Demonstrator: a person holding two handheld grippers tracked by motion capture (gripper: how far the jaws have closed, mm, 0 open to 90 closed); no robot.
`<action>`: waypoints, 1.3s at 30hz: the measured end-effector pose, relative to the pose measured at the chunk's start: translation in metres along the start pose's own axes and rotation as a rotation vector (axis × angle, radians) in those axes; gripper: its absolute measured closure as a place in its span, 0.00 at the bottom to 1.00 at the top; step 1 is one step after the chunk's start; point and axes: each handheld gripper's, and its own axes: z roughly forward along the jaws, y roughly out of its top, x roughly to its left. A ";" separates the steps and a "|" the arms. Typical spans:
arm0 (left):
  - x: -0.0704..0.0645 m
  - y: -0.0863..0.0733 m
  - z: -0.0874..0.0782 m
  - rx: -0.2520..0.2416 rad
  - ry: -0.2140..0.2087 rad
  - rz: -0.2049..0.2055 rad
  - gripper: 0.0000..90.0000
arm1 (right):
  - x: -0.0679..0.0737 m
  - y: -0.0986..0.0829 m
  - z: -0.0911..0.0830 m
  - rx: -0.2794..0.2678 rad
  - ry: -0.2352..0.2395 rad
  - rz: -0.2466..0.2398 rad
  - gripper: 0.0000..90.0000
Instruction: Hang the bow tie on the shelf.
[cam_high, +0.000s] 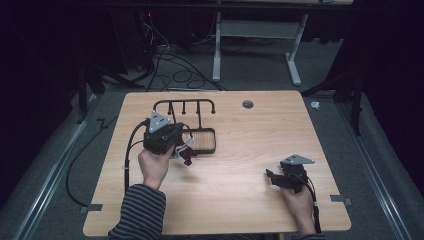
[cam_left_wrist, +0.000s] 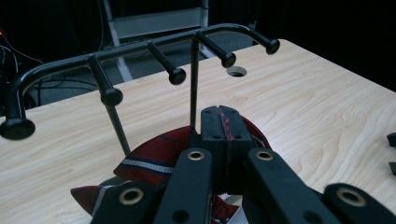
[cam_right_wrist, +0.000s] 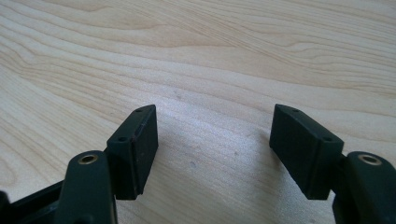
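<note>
— What sort of place was it?
— A lab or recording room. The counter (cam_high: 240, 165) stood alone on grey carpet (cam_high: 60, 165), with dark curtains (cam_high: 390, 60) around it.
— Anything else?
— Loose cables (cam_high: 172, 70) lay on the floor by the frame of another desk (cam_high: 257, 30).

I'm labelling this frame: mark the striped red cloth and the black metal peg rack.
Striped red cloth (cam_left_wrist: 154, 156), left gripper view, its fold with the white stripe.
Black metal peg rack (cam_left_wrist: 140, 46), left gripper view, its top bar.

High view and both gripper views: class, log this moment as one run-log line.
left gripper: shut on striped tie | rack: pegs bare, behind tie | right gripper: open, empty, over table
</note>
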 end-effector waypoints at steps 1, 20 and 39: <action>0.000 0.002 0.001 0.000 0.003 0.002 1.00 | 0.000 0.000 0.000 0.000 0.000 0.000 0.38; 0.012 0.020 0.012 -0.011 0.041 -0.015 1.00 | 0.000 0.000 0.000 -0.001 0.003 0.004 0.37; 0.022 0.039 0.026 0.005 0.061 -0.037 1.00 | 0.000 0.000 0.000 -0.001 0.003 0.003 0.37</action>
